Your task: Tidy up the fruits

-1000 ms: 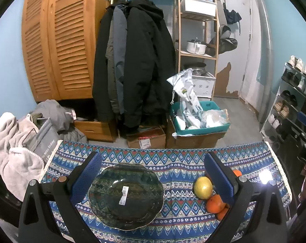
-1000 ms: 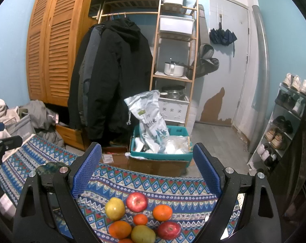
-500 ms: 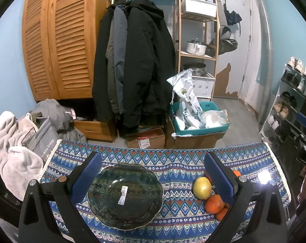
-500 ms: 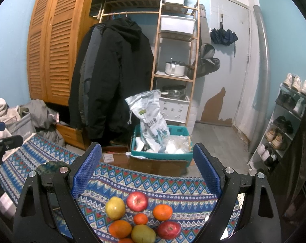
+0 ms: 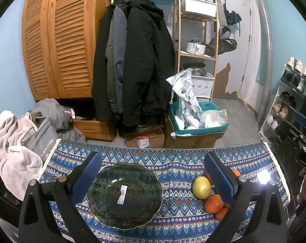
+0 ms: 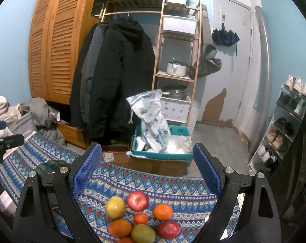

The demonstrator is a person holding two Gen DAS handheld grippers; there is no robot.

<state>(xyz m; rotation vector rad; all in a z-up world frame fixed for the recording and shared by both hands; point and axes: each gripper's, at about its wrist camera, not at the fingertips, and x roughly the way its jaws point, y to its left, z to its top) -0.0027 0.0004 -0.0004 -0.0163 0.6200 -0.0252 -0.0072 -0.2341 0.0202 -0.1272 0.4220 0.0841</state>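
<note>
A dark green glass plate (image 5: pixel 124 194) with a white sticker lies on the patterned cloth, between the fingers of my open, empty left gripper (image 5: pixel 153 174). A yellow apple (image 5: pixel 201 187) and oranges (image 5: pixel 213 203) lie to its right, partly hidden by the right finger. In the right wrist view a cluster of fruit lies below my open, empty right gripper (image 6: pixel 146 168): a yellow apple (image 6: pixel 115 206), two red apples (image 6: pixel 137 200), several oranges (image 6: pixel 162 212) and a green-yellow fruit (image 6: pixel 142 232). The plate's edge (image 6: pixel 51 165) shows at the left.
The blue patterned tablecloth (image 5: pixel 177 162) covers the table; its far edge drops to the floor. Beyond stand cardboard boxes with a teal bin (image 5: pixel 199 125), hanging coats (image 5: pixel 132 64), a shelf, a laundry pile (image 5: pixel 15 141) at left and a shoe rack (image 5: pixel 288 105) at right.
</note>
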